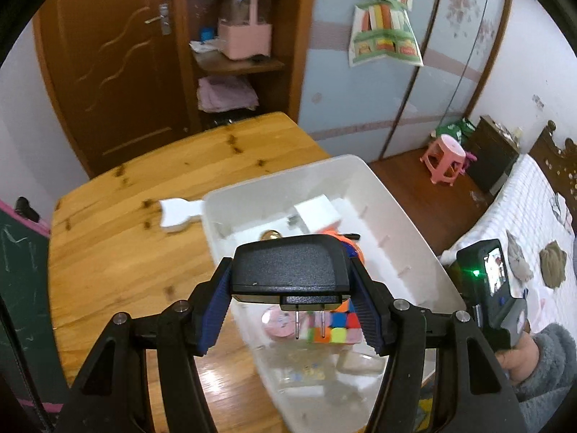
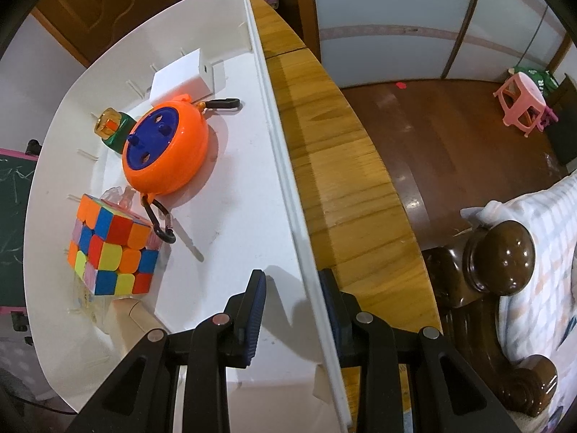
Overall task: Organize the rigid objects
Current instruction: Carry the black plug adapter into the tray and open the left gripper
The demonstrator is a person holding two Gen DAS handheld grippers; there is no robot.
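A black power adapter (image 1: pixel 288 267) with two metal prongs is clamped between the blue pads of my left gripper (image 1: pixel 290 299), which is shut on it. It hangs above the white plastic bin (image 1: pixel 407 223) on the wooden table (image 1: pixel 126 234). In the bin lie a colour cube (image 2: pixel 111 249), an orange and blue cord reel (image 2: pixel 166 148) with black hooks, a white box (image 2: pixel 180 75), a small green and gold item (image 2: pixel 111 126) and a wooden block (image 2: pixel 133 321). My right gripper (image 2: pixel 292 296) straddles the bin's right wall (image 2: pixel 285 166), one finger inside and one outside, closed on it.
A white cut-out shape (image 1: pixel 180 213) lies on the table left of the bin. A hand in a grey sleeve (image 1: pixel 533 357) holds the right tool. Right of the table are a bed (image 2: pixel 541 238) with a dark wooden post, a pink stool (image 2: pixel 523 104) and a wardrobe behind.
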